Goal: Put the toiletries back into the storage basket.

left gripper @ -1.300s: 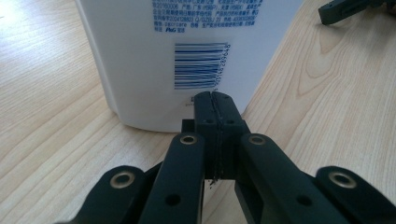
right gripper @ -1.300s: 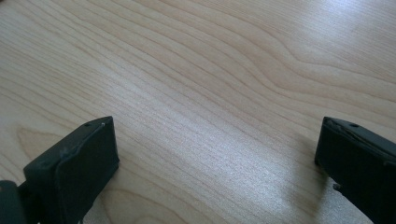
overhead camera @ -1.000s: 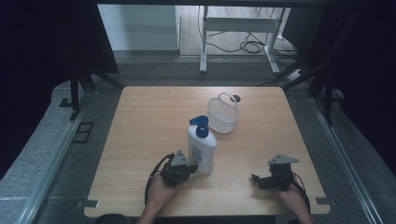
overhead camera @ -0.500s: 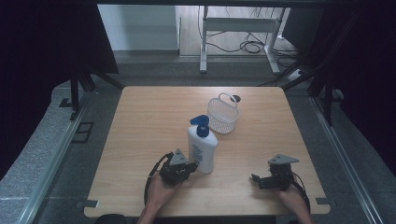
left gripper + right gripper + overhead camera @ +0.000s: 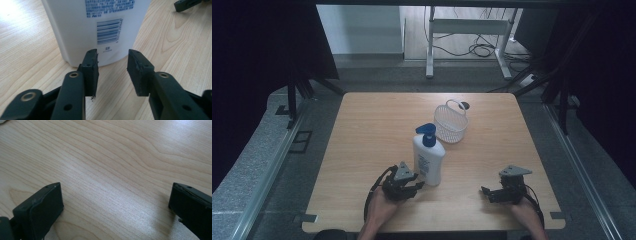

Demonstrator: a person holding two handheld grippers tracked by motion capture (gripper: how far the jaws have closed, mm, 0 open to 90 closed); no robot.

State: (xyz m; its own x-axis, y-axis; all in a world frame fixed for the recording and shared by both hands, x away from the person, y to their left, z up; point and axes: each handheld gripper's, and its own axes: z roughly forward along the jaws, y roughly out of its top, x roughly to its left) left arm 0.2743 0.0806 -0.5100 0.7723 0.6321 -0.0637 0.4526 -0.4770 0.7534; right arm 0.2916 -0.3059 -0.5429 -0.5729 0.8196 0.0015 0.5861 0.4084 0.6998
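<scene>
White pump bottle [image 5: 429, 161] stands upright near the table's [image 5: 362, 130] middle, ungripped.

Left gripper [image 5: 112, 63] sits just short of the bottle's base, jaws parted a little, narrower than the bottle and holding nothing. Right gripper [image 5: 115, 202] rests at the near right, jaws spread wide over bare wood. White wire basket [image 5: 451, 122] waits farther off, empty. Judging by this, grasping and moving all remain.

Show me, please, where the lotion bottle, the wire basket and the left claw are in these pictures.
lotion bottle [image 5: 429, 161], high view, on its white body below the blue pump.
wire basket [image 5: 451, 128], high view, on its white mesh wall.
left claw [image 5: 112, 68], left gripper view, midway between its two black fingertips.
</scene>
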